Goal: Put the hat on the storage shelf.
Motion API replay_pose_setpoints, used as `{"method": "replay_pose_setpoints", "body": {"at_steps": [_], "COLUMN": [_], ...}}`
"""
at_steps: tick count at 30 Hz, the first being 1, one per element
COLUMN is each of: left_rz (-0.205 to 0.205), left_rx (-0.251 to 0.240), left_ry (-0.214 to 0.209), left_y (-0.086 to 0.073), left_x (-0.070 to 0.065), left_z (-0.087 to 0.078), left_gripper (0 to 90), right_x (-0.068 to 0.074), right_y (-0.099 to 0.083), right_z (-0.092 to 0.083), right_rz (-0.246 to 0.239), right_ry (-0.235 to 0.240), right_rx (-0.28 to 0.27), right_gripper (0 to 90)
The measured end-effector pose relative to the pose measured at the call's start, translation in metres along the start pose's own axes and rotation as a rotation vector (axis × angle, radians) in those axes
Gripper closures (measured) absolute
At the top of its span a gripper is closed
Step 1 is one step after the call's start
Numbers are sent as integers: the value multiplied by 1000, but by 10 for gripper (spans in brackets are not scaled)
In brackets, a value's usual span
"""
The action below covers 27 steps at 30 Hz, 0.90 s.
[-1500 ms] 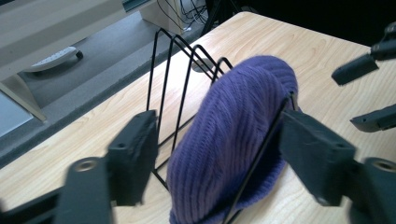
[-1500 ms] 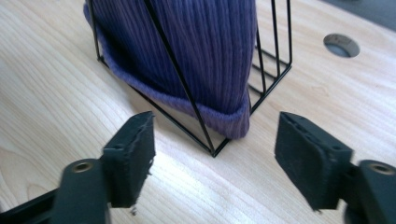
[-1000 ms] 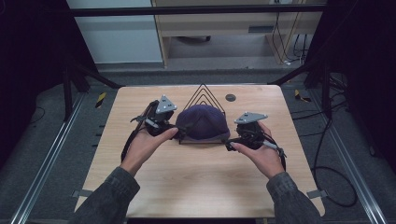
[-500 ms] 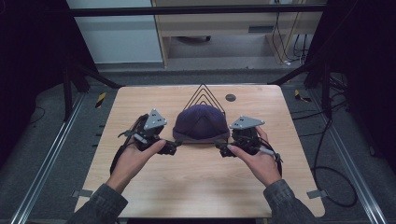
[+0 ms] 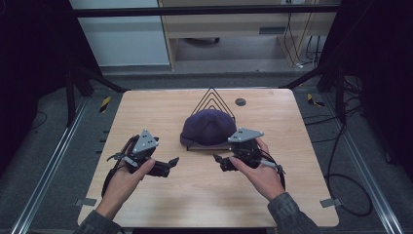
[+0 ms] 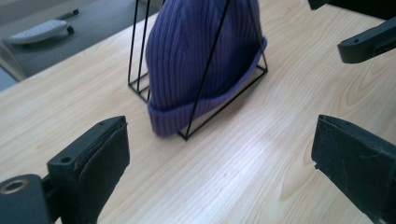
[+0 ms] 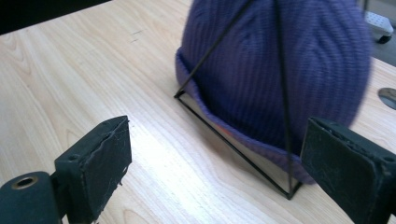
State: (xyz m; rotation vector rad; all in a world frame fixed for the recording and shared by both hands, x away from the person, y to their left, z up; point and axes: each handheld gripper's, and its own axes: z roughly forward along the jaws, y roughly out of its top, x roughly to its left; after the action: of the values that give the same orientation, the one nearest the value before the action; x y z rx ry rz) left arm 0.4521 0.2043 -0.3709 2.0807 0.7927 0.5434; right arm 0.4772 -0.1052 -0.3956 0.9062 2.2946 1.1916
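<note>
A purple ribbed knit hat (image 5: 208, 127) hangs over a black wire triangle stand (image 5: 212, 95) at the middle of the wooden table (image 5: 302, 146). My left gripper (image 5: 170, 165) sits lower left of the hat, pointing right, clear of it. Its jaws have just been opening and hold nothing. My right gripper (image 5: 219, 163) is at the hat's lower right, pointing left, open, its jaws having just closed a little on nothing. The left gripper view shows the hat (image 6: 201, 56) and stand (image 6: 233, 98) beyond my open gripper (image 6: 219, 154). In the right gripper view the hat (image 7: 280, 70) and stand (image 7: 233, 147) lie close ahead of that gripper (image 7: 215, 154).
A small dark round disc (image 5: 240, 102) lies on the table behind the stand. Metal rails (image 5: 53, 161) run along both sides of the table. Cables (image 5: 341, 161) trail on the floor at the right. A low shelf unit (image 5: 229, 29) stands beyond the far edge.
Both grippers have drawn back from the hat's sides toward the person. The left one went further left and lower. The hat stays on the stand.
</note>
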Motion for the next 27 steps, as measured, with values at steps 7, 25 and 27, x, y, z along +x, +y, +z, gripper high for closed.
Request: {"method": "replay_pose_setpoints", "body": {"at_steps": [7,25,27], "left_rz": [-3,-21,-29], "left_rx": [20,67,71], "left_ry": [12,66,69], "left_y": [-14,-45,-48], "left_x": [4,24,26], "left_z": [-5,-14,-14], "left_gripper": [38,38,38], "right_x": [13,36,38], "right_y": [0,5,5], "right_z": [8,31,34], "right_rz": [-24,-64,-64], "right_ry": [32,92,99], "right_rx": [15,55,59], "right_gripper": [92,94,95]}}
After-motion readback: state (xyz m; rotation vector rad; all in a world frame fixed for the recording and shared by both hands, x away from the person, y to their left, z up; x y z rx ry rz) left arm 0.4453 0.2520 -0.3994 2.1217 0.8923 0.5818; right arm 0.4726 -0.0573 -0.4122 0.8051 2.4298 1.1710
